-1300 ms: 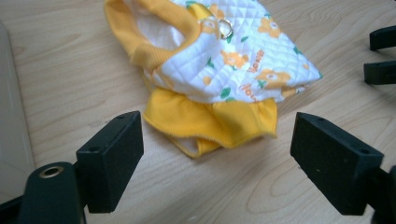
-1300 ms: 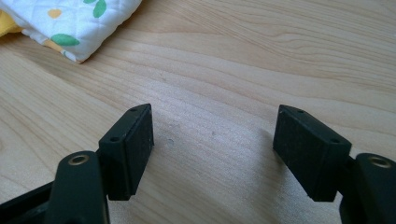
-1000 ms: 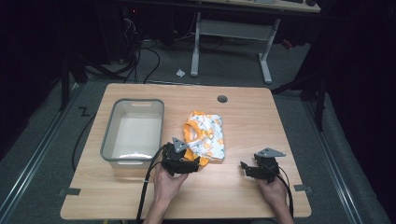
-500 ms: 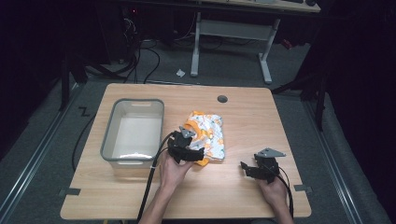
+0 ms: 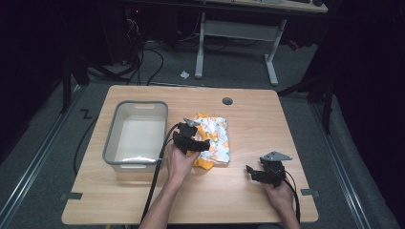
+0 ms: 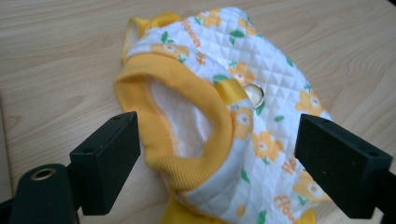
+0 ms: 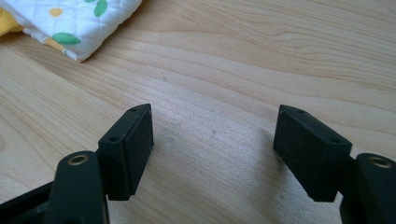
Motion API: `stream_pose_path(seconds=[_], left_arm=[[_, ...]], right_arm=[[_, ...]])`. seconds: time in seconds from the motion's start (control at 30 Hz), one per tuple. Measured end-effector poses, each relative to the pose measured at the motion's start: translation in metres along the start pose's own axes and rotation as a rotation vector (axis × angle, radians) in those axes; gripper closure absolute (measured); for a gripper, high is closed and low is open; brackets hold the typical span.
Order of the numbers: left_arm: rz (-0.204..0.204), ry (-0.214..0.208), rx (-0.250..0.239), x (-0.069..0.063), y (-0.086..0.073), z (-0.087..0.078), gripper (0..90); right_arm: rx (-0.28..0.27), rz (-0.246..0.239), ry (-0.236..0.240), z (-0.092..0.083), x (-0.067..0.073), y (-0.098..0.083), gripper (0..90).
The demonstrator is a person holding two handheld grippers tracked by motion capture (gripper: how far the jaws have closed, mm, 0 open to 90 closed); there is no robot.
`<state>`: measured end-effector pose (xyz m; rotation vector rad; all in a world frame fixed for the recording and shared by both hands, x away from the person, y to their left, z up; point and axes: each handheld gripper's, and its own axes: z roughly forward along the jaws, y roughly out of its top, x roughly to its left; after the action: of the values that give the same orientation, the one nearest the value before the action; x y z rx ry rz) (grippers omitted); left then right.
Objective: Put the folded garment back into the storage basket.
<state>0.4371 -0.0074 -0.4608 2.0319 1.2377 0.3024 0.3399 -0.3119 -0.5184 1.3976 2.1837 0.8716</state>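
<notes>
L gripper [image 6: 217,154] jaws wide apart astride quilted vest [image 6: 224,107] collar; R gripper [image 7: 212,154] gaping, idle; risk: pinching one loose layer, vest slips.

Overhead light brightens the surface [image 5: 248,124]; surroundings fall to near black. Gripper views sharp, with soft shadows beneath the jaws.

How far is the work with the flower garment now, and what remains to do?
Little looks done: the quilted flower garment lies on the table beside the grey bin, which looks empty. In hand: the left claw is open, its jaws on either side of the yellow ribbed opening, not yet closed. The right claw is open over bare wood. Left, probably: gripping and moving it.
</notes>
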Motion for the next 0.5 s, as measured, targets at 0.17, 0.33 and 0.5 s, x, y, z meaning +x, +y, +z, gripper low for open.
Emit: stream_pose_path(seconds=[0.17,0.33,0.5], left_arm=[[-0.020,0.027,0.019,0.006,0.010,0.014,13.8],[-0.026,0.037,0.048,0.008,0.016,0.026,12.1],[-0.047,0.040,0.058,0.010,0.016,0.035,11.9]], right_arm=[[0.000,0.000,0.000,0.000,0.000,0.000,28.9],[0.000,0.000,0.000,0.000,0.000,0.000,28.9],[0.000,0.000,0.000,0.000,0.000,0.000,28.9]])
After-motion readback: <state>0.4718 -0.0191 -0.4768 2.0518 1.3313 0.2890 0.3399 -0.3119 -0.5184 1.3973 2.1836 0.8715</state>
